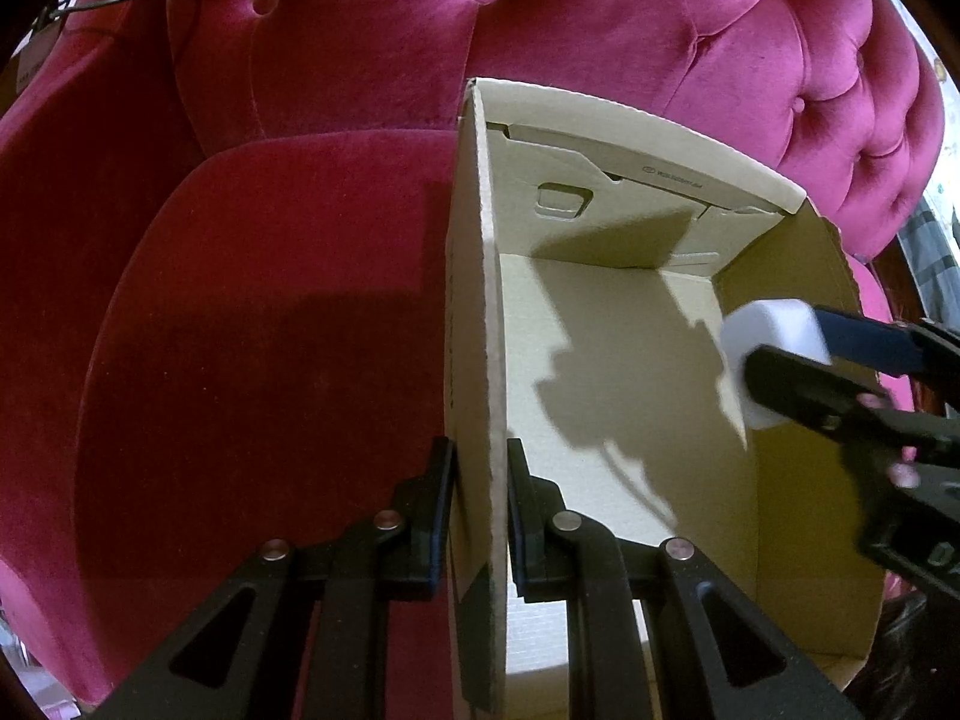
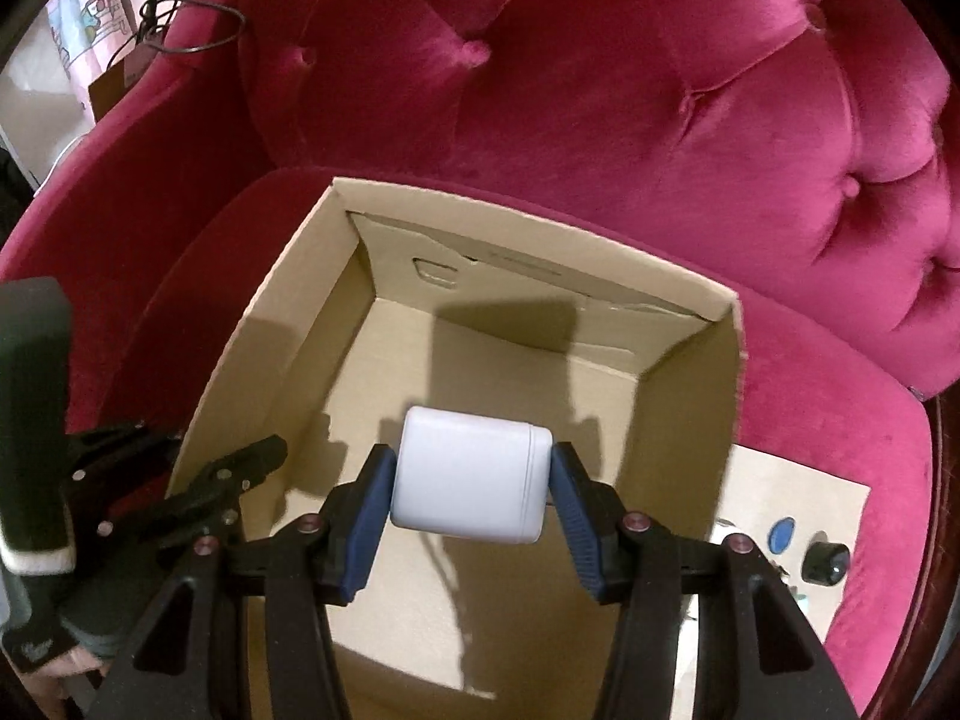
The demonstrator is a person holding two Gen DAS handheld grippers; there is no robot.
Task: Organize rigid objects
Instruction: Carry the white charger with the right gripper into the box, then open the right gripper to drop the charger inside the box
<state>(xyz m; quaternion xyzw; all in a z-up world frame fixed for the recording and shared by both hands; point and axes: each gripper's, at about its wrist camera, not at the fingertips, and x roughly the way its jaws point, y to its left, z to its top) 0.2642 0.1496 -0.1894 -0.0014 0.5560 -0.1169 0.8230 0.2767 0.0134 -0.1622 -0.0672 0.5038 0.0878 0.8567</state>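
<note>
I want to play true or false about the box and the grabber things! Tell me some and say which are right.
1. The right gripper holds a white container. True.
2. The cardboard box sits on a blue table. False: it sits on a pink velvet armchair.
3. The left gripper has its jaws on either side of the box's side wall. True.
4. The box is full of toys. False: nothing shows inside except shadows.
5. The white container lies on the box floor. False: it is held above the floor, between the jaws.
</note>
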